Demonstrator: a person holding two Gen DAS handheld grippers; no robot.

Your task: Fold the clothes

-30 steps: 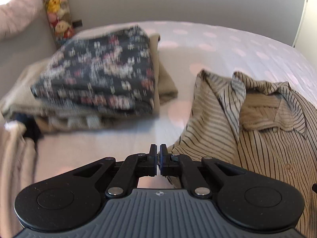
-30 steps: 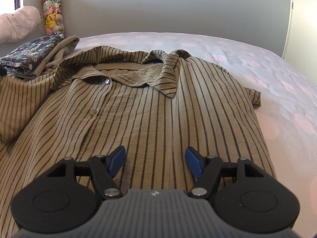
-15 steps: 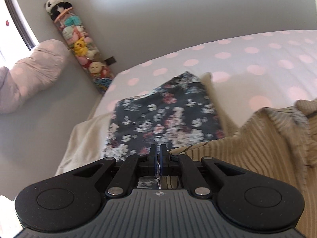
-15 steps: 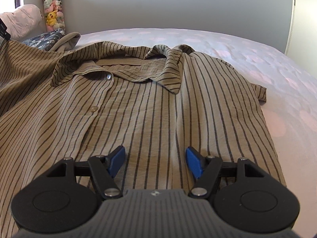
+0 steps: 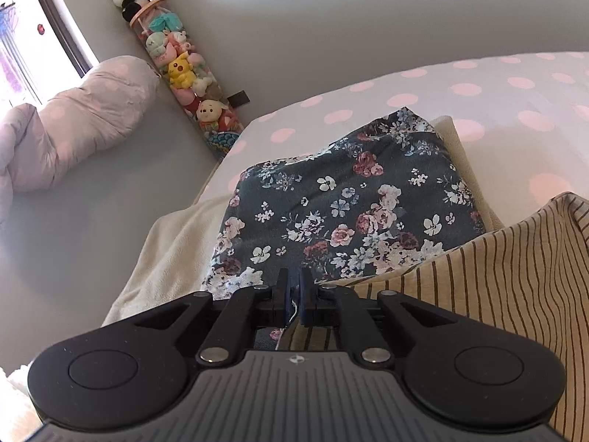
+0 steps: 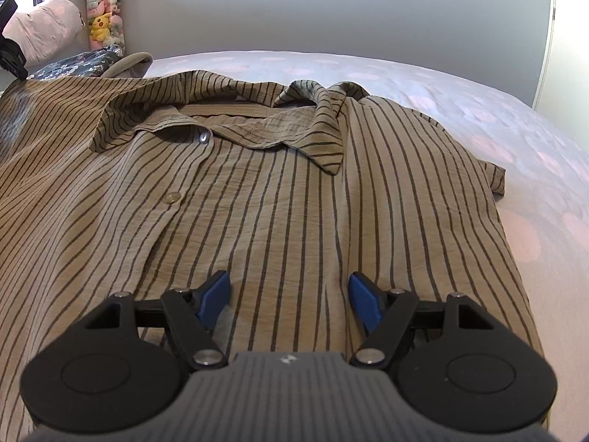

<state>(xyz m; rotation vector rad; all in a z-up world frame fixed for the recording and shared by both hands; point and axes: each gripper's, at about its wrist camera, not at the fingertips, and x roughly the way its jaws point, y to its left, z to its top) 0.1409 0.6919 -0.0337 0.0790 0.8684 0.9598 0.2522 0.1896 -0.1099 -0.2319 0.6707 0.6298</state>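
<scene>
A tan shirt with dark stripes (image 6: 279, 199) lies buttoned-side up on the bed, collar toward the far wall. My right gripper (image 6: 289, 294) hovers open just above its lower front, blue pads apart, nothing between them. In the left wrist view my left gripper (image 5: 293, 296) is shut on an edge of the striped shirt (image 5: 508, 276), lifted above the bed; the fabric drapes away to the right. The left gripper's black body (image 6: 11, 55) shows at the far left of the right wrist view, holding up the shirt's left side.
A folded dark floral garment (image 5: 349, 206) lies on cream folded clothes (image 5: 173, 243) at the bed's left. A tube of plush toys (image 5: 180, 70) leans in the corner beside a pink dotted pillow (image 5: 73, 121). The pink-dotted bedsheet (image 6: 533, 184) extends right.
My left gripper has risen with the shirt's edge, pulling the shirt's left side up and over the folded pile. The right gripper has stayed open over the shirt front.
</scene>
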